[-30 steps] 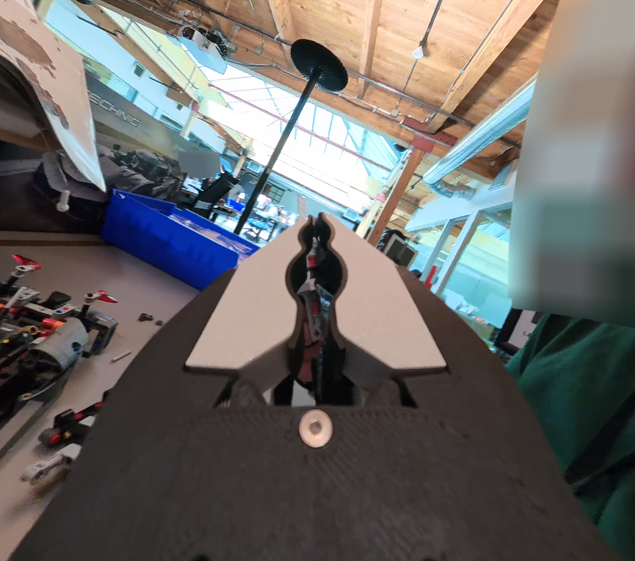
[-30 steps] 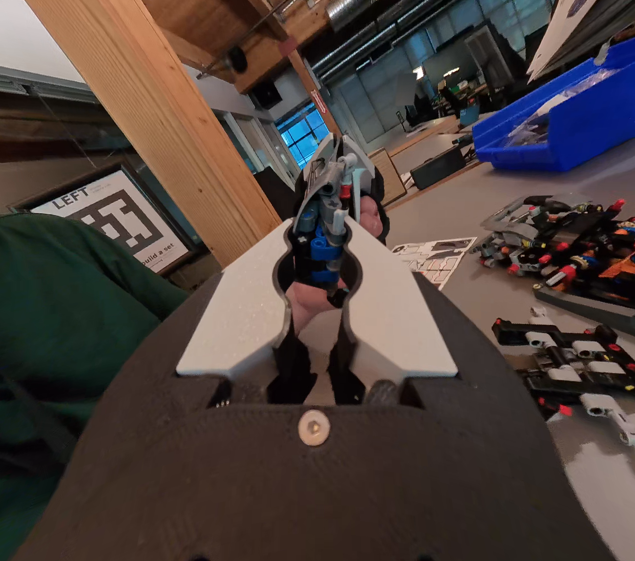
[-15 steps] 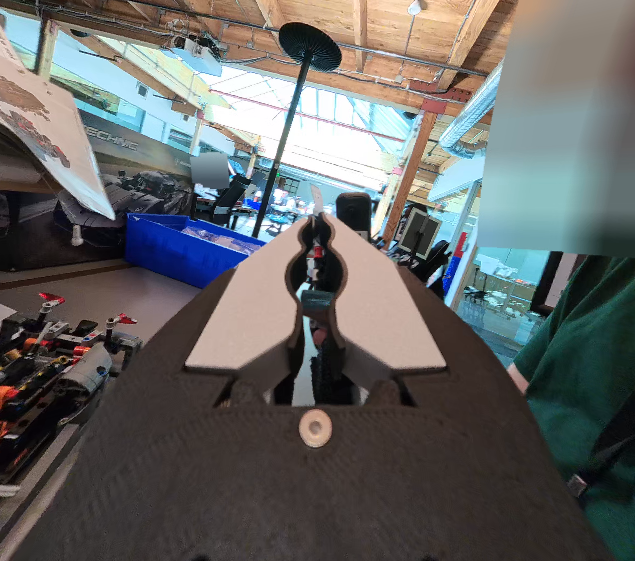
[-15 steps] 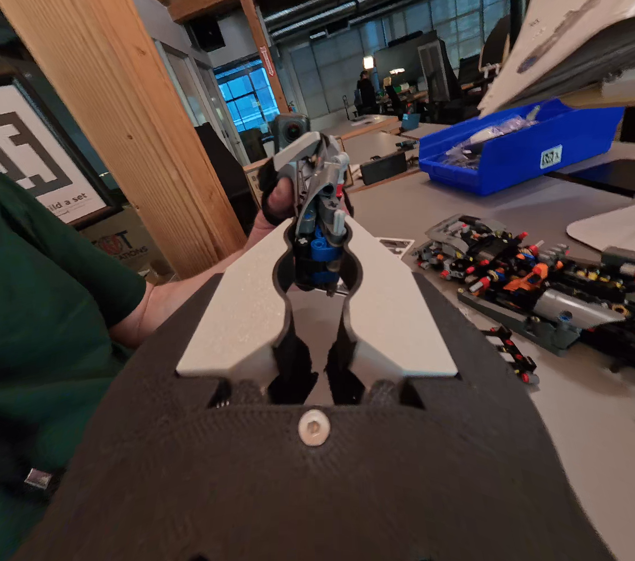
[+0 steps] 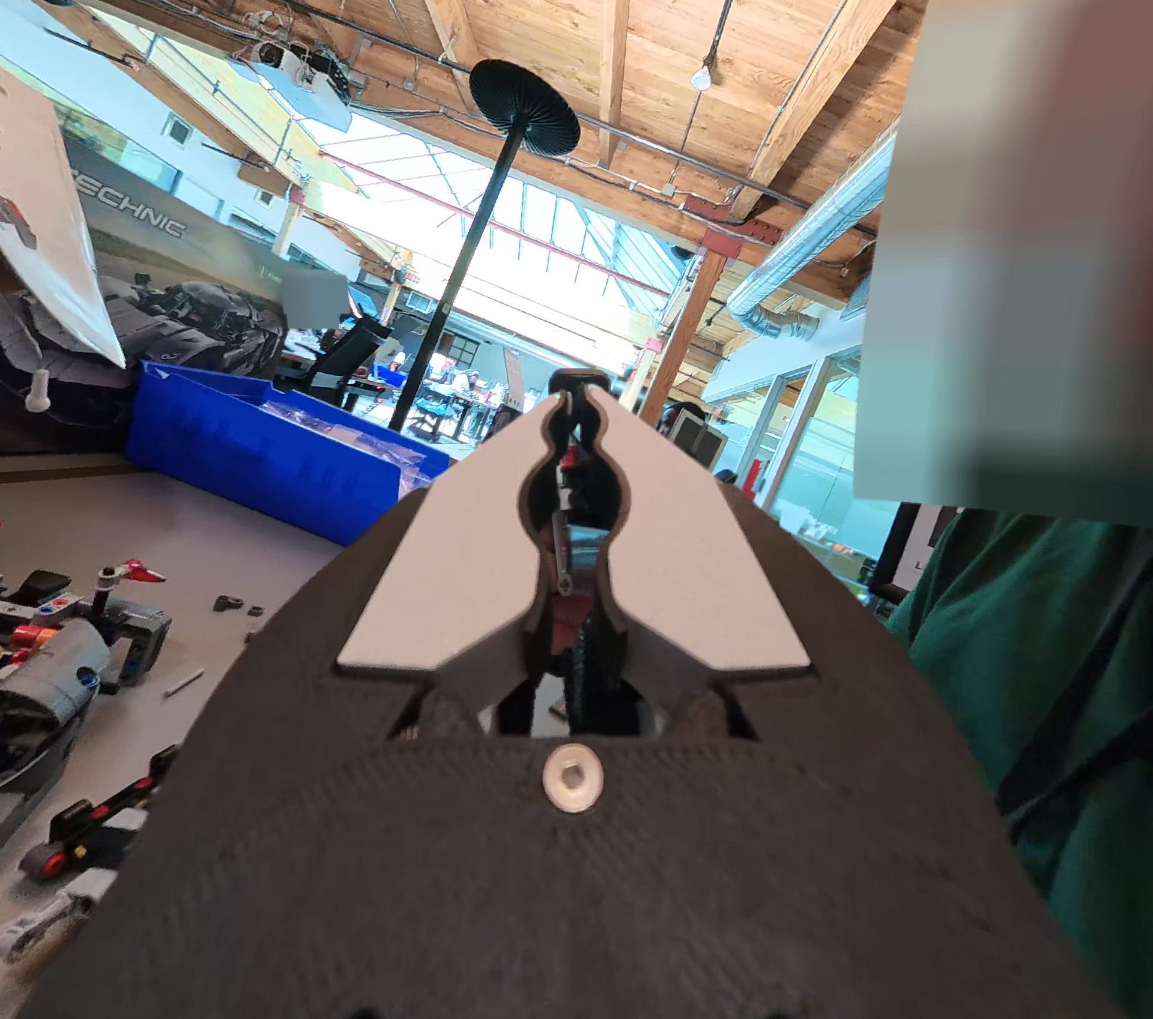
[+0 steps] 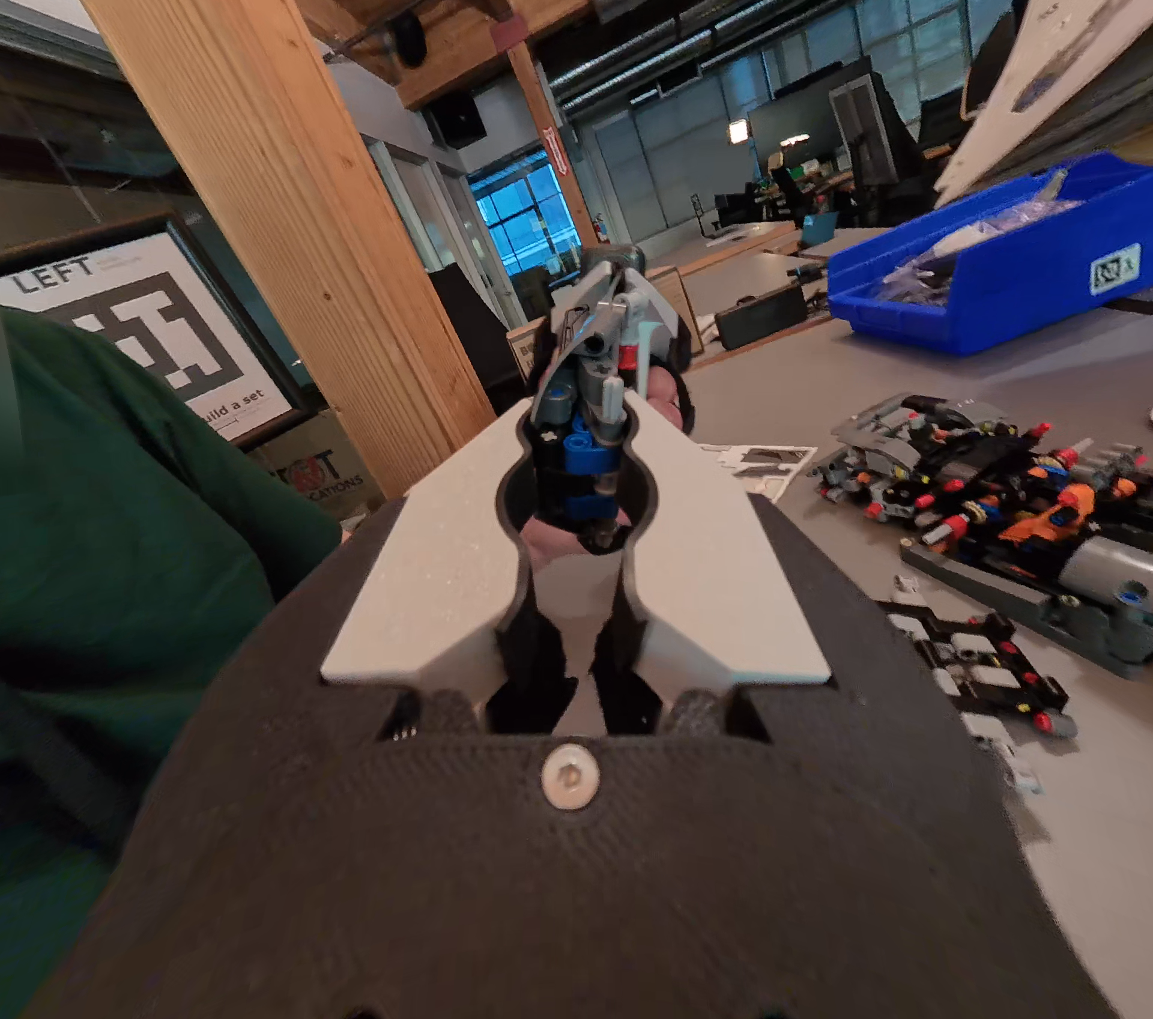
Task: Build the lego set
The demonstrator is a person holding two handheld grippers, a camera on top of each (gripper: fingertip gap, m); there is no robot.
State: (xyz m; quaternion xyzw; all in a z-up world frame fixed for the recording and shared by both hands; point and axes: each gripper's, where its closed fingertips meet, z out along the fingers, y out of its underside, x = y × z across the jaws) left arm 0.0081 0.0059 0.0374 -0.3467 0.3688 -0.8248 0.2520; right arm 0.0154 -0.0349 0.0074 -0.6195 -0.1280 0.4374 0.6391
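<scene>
1. Tilted back up since half a second ago, the left gripper (image 5: 574, 396) shows more ceiling again, and the right gripper (image 6: 577, 415) has swung so the wooden post fills more of its view.
2. Both grippers are clenched on one small grey, blue and black lego sub-assembly (image 6: 589, 415), held in the air between them, well above the grey table (image 6: 873, 402).
3. To seat the joint well, I judge they should press straight together, without twisting.
4. On the table lies the larger partly built lego chassis (image 6: 998, 496).

White lettering on dark box (image 5: 134, 218), black letters and square code on framed white sign (image 6: 143, 328), small label (image 6: 1115, 268) on blue bin (image 6: 973, 303), print on carton (image 6: 312, 480)
</scene>
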